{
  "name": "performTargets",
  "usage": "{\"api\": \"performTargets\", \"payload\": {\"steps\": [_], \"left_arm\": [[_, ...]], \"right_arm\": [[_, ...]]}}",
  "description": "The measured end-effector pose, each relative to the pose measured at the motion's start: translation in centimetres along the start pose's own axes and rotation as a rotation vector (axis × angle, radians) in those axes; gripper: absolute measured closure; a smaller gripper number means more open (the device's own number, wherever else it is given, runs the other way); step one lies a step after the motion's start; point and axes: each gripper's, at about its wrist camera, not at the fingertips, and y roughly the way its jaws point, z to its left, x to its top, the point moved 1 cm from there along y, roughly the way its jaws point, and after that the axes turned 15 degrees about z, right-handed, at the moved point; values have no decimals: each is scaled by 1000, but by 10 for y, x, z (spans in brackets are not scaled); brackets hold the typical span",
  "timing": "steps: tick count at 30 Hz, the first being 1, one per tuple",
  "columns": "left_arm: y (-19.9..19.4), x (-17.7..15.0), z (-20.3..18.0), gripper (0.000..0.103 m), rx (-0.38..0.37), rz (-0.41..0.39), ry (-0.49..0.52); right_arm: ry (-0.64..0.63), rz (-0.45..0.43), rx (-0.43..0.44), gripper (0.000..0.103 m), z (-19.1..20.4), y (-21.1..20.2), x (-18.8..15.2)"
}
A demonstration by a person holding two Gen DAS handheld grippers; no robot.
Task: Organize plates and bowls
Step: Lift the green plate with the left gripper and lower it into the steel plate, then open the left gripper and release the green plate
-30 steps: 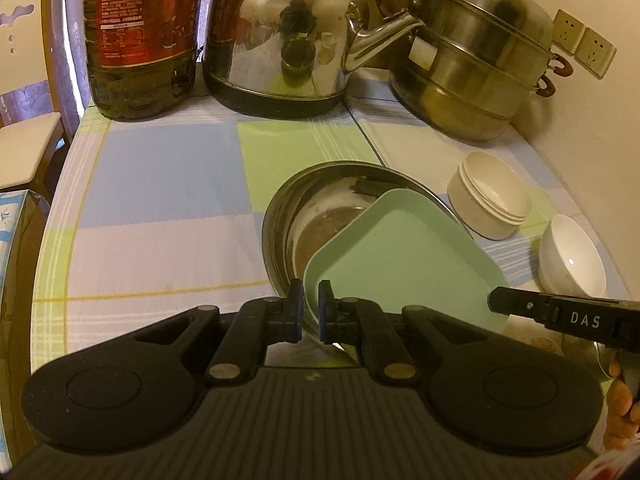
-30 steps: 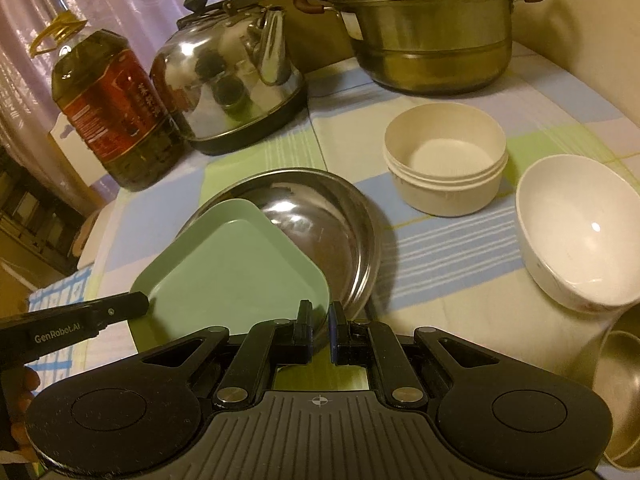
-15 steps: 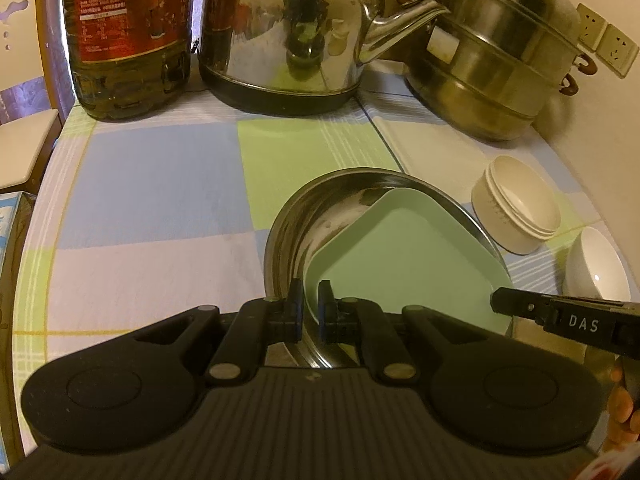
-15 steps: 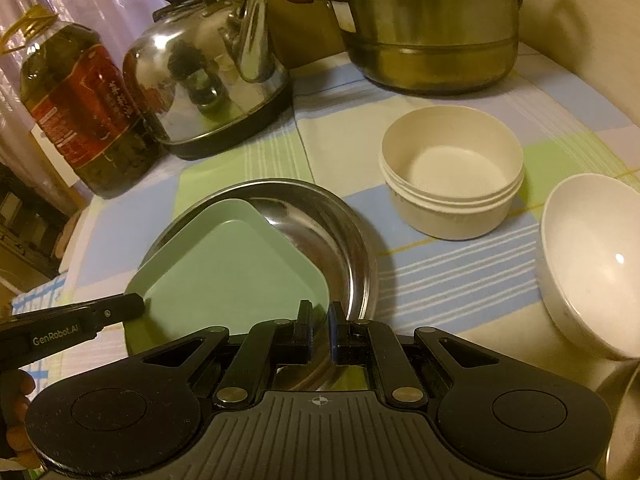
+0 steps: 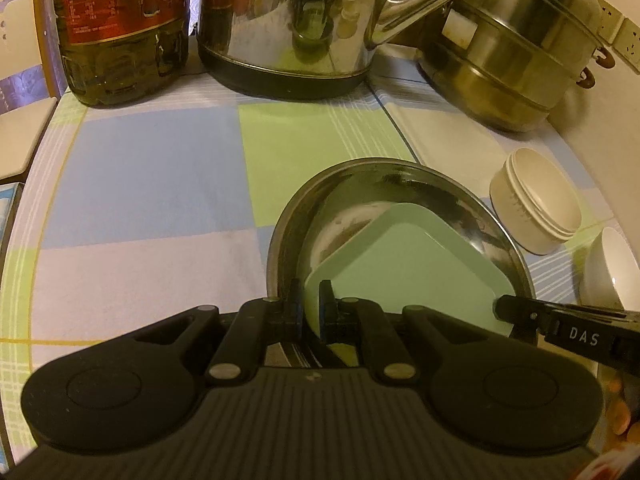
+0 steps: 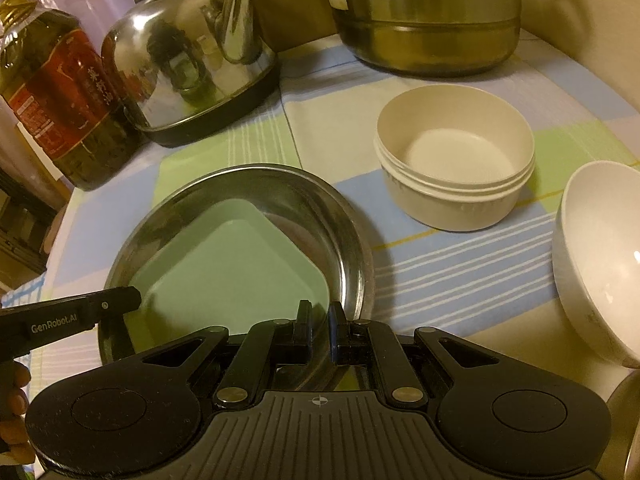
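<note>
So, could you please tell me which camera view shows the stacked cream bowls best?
The right wrist view: the stacked cream bowls sit near the middle of the frame, with the open inside and ribbed rims fully in sight. The left wrist view shows the same stack small and distorted near its right edge.

Checked tablecloth [image 5: 152,184], cream wall [image 6: 592,20] (sockets [image 5: 624,38]), warm dim light.

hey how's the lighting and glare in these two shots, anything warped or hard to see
Left wrist view: dim yellowish light, the kettle mirrors the room, fisheye bends the tablecloth edges. Right wrist view: same warm cast, a small highlight on the white bowl, dark vignetted corners.
</note>
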Motion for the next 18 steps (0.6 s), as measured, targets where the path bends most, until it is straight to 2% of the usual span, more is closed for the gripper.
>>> {"api": "performTargets", "payload": {"steps": [6, 8, 10, 12, 15, 18], "left_arm": [[-1, 0, 1, 96, 2, -3, -5], [-3, 0, 0, 93, -3, -9, -4], [-7, -1, -1, 85, -7, -20, -4], [-13, -2, -3, 84, -8, -31, 1], [-22, -6, -6, 76, -7, -43, 7], [-35, -11, -9, 72, -19, -59, 10]], "right_arm": [[7, -9, 1, 95, -2, 2, 0], [24, -9, 3, 95, -3, 2, 1], [38, -12, 18, 95, -6, 1, 1], [45, -18, 39, 95, -8, -2, 2], [47, -56, 49, 94, -7, -11, 2], [50, -72, 71, 89, -6, -22, -1]]}}
